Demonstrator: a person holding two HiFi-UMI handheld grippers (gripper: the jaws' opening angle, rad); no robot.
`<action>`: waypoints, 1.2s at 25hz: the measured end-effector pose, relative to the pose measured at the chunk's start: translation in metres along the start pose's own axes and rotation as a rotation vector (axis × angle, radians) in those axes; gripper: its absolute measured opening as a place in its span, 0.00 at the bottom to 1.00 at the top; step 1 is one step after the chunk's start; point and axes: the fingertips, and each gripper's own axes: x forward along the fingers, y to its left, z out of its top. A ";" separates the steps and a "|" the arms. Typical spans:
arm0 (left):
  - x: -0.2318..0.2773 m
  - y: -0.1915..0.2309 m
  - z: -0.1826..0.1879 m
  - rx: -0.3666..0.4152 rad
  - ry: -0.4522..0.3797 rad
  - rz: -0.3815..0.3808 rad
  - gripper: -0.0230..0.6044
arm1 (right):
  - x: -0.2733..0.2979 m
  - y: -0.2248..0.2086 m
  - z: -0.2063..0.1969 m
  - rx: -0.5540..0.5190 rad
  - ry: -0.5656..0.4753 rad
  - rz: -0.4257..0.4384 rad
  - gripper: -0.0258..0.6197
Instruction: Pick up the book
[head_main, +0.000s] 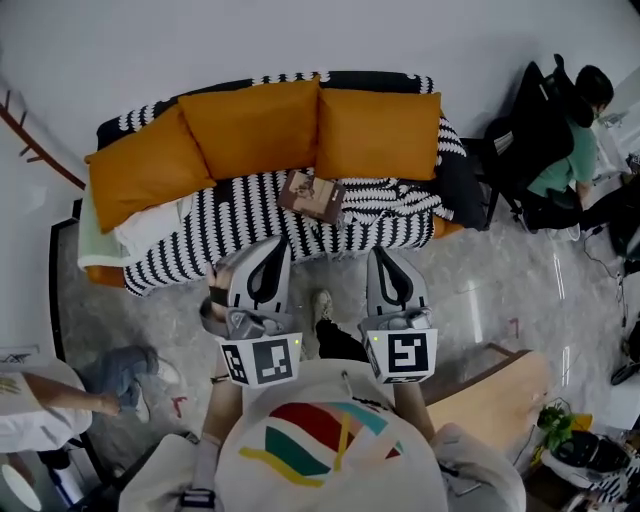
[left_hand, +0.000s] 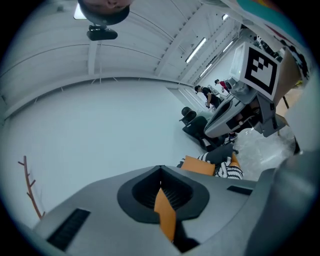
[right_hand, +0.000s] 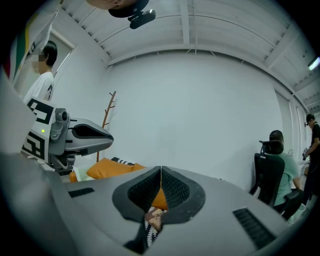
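On sofa (head_main: 225, 215) front edge: book (head_main: 312, 195) flat, judged stiff, light; grip near edge. Left tongs (head_main: 277, 246), right tongs (head_main: 384, 256) closed, empty.

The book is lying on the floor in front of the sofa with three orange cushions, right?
No. The book isn't on the floor. It lies on the striped blanket on the sofa, in front of the three orange cushions. The head view shows it.

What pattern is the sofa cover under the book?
The sofa cover is black-and-white striped; the head view shows it best.
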 end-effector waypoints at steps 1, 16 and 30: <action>0.010 0.004 0.002 0.001 -0.002 0.005 0.04 | 0.008 -0.006 0.001 0.003 -0.005 0.004 0.06; 0.125 0.015 0.005 0.034 0.031 0.001 0.04 | 0.074 -0.094 -0.003 0.045 -0.001 -0.018 0.06; 0.199 0.048 -0.034 -0.035 0.006 -0.044 0.04 | 0.154 -0.105 -0.001 0.018 0.032 -0.046 0.06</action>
